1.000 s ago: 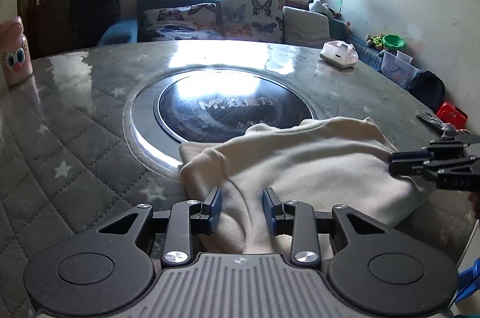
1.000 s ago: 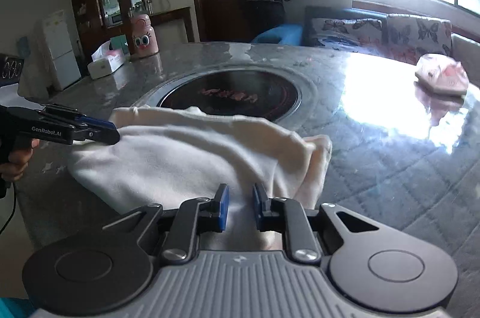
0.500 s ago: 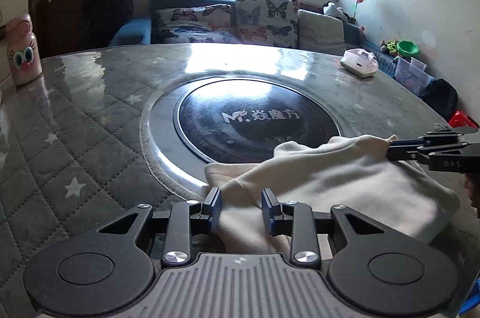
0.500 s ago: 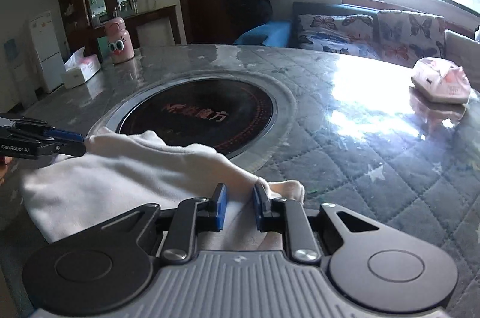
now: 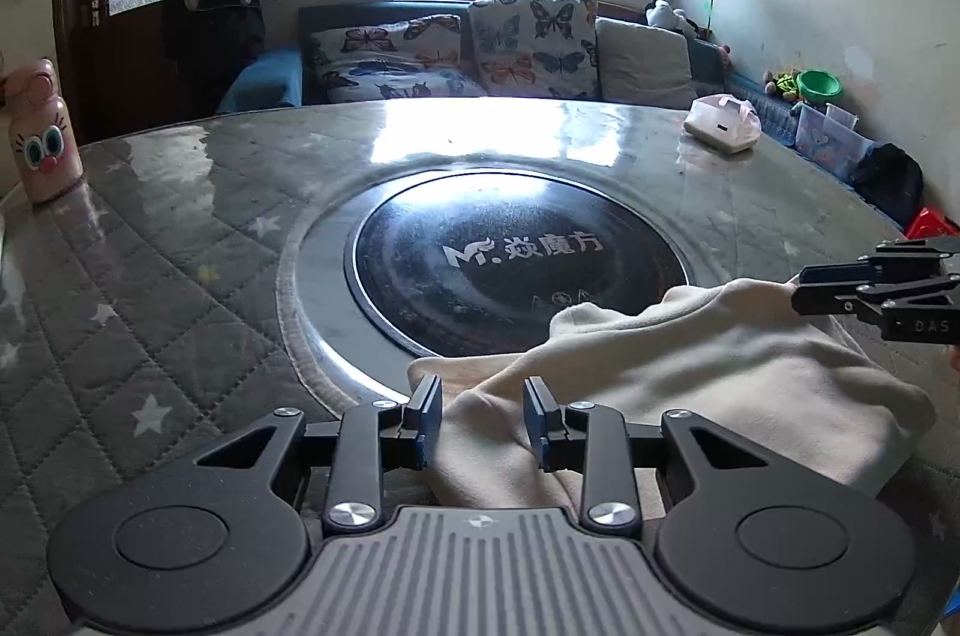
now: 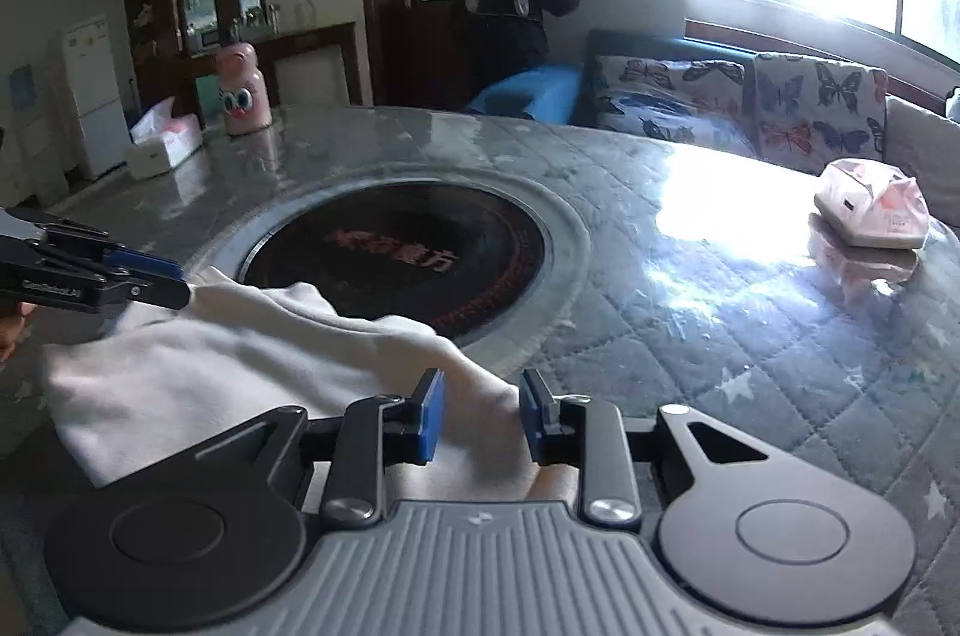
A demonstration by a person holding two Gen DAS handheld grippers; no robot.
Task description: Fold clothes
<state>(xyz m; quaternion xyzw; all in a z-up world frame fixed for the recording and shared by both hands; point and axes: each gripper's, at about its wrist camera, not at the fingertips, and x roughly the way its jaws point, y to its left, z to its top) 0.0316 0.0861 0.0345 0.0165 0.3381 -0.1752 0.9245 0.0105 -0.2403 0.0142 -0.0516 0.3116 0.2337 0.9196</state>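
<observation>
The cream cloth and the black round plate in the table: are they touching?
Touching. In the left wrist view the cream cloth lies over the near rim of the black round plate, with no gap showing.

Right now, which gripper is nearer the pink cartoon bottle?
Left. The left gripper is on the pink cartoon bottle's side of the cream garment; the right gripper holds the far end.
</observation>
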